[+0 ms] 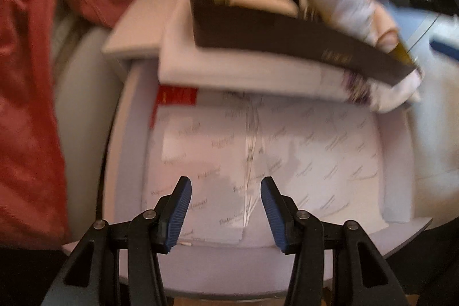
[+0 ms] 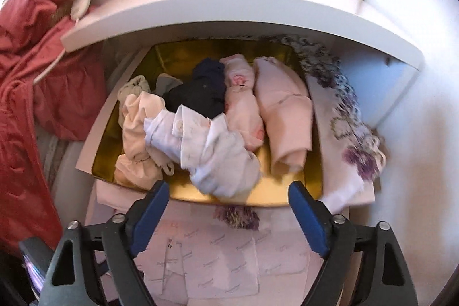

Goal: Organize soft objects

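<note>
White drawer [image 2: 396, 93] holds a gold box [image 2: 258, 198] of rolled clothes [image 2: 282, 111]; left gripper [image 1: 226, 191] and right gripper [image 2: 228, 195] gape, empty.

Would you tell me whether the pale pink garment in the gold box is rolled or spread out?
Rolled: the pale pink garment lies as a tight tube inside the gold box.

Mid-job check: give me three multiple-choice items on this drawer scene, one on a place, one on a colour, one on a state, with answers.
1. Where does the pink rolled garment lie?
A. inside the gold-lined box
B. on the red fabric
C. on the printed paper

2. What colour is the garment at the back middle of the box?
A. yellow
B. dark navy
C. green

3. What is the right gripper doing?
A. clamped on the white garment
B. open, holding nothing
C. gripping the box wall

Answers: 1 A, it rests on the gold floor; 2 B, nearly black-blue; 3 B, its fingers stand wide apart, nothing between.
</note>
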`<state>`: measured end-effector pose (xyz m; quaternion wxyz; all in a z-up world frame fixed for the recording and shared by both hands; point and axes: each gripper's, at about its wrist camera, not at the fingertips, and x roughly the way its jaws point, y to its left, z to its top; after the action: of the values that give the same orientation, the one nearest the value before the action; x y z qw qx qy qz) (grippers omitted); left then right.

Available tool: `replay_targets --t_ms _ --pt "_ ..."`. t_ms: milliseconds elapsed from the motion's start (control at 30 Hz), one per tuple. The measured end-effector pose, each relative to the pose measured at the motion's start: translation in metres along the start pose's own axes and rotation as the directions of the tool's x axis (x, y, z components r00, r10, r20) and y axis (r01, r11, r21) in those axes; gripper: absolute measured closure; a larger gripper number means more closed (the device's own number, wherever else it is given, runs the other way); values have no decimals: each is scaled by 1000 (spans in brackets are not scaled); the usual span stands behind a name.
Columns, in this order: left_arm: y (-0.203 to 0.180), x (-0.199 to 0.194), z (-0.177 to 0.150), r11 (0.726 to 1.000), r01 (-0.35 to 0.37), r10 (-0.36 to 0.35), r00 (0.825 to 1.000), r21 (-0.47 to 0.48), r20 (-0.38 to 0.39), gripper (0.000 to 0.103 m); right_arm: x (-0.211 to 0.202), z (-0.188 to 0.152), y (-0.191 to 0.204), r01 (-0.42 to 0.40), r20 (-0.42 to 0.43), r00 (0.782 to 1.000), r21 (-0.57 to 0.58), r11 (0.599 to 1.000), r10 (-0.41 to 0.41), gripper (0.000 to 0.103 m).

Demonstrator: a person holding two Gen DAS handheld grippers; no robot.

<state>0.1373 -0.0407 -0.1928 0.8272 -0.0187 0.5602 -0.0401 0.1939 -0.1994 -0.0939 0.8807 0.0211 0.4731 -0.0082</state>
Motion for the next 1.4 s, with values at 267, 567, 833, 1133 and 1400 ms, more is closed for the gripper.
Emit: replay_targets --t_ms 267,567,833,1133,1400 --pt "3 -87 4 998 52 -45 966 -21 253 52 -59 -44 -12 33 84 996 76 997 -40 1" --pt "5 -164 -24 999 41 -36 925 -5 378 52 -123 -83 -13 77 151 984 122 989 -95 0" --pt "2 -218 -49 999 50 -45 884 3 465 41 -187 -96 11 104 266 956 85 991 -123 0" --pt "4 -258 -64 998 52 -33 837 -20 547 31 -223 -105 2 113 325 934 136 984 -152 0" --pt "6 -258 -67 998 -2 33 842 -58 539 32 -224 -116 -12 127 307 936 156 979 -171 0"
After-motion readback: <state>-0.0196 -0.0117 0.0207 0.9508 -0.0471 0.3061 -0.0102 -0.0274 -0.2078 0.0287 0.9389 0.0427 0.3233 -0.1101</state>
